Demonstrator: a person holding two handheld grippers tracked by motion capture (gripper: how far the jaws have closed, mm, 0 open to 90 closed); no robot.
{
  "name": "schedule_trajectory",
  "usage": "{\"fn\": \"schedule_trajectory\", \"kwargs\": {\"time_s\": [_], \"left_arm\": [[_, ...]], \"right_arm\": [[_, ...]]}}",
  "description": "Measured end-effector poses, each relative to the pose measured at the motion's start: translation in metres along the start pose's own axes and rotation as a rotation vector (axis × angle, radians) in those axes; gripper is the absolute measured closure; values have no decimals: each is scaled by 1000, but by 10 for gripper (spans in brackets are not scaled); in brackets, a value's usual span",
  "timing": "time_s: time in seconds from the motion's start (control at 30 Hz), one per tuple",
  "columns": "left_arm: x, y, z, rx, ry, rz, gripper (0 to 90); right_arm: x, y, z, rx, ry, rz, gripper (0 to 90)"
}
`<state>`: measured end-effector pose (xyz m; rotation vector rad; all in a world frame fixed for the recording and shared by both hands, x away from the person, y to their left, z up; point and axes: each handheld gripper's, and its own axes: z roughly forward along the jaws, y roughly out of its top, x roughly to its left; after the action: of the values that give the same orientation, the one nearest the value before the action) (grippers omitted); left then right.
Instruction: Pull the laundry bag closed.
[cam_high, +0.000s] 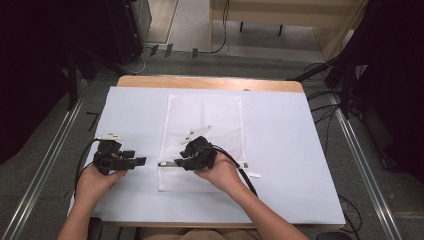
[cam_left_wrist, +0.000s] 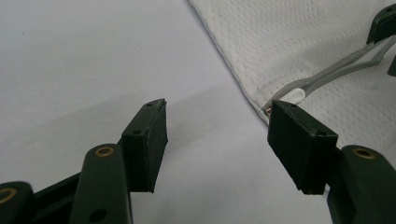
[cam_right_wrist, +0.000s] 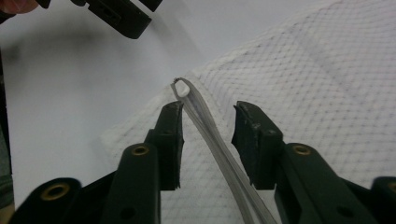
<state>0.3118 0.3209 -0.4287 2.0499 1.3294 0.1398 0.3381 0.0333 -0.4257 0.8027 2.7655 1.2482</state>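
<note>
Table (cam_high: 210, 83): wooden top, covered w/ white sheet (cam_high: 285, 150). White mesh laundry bag (cam_high: 210, 117) lies flat mid-sheet, long axis running away from the person, near end toward them.

L gripper (cam_high: 141, 161), high view: held in left hand (cam_high: 97, 181) at the sheet's left side, jaws pointing toward the bag's left edge, just short of it. In left gripper view (cam_left_wrist: 217, 140) jaws stand wide apart, nothing between the pads, only bare sheet below. Bag's hemmed edge (cam_left_wrist: 233, 74) runs diagonally at upper right; the far jaw's tip sits right by the bag's edge where a small metal bit and a white tab (cam_left_wrist: 295, 94) show. Touching or not: can't tell.

R gripper (cam_high: 170, 163), high view: held in right hand (cam_high: 222, 172), over the bag's lower left part, jaws pointing left toward the L gripper. Black cable (cam_high: 245, 175) trails off to the right. In right gripper view (cam_right_wrist: 208, 135) jaws are parted, w/ a translucent grey pull strap (cam_right_wrist: 210, 135) running up between them to a looped end at the bag's edge; strap lies near the left pad, not pinched. Other gripper's black parts (cam_right_wrist: 121, 16) at top left.

Small white tag (cam_high: 254, 174) on the sheet beside the bag's right edge. No readable writing, brand or label anywhere; tag too small to read.
</note>
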Motion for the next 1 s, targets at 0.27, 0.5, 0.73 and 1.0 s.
{"fn": "schedule_trajectory", "kwargs": {"time_s": [0.27,0.5,0.73,1.0], "left_arm": [[2,-1,-1,1,14,-4,385],[2,-1,-2,-2,12,-4,385],[2,-1,-1,3,10,-1,384],[2,-1,-1,-1,8,0,384]], "right_arm": [[3,2,18,41,18,10,745],[3,4,31,44,34,34,769],[5,6,38,56,48,33,783],[7,4,46,61,60,39,761]]}}
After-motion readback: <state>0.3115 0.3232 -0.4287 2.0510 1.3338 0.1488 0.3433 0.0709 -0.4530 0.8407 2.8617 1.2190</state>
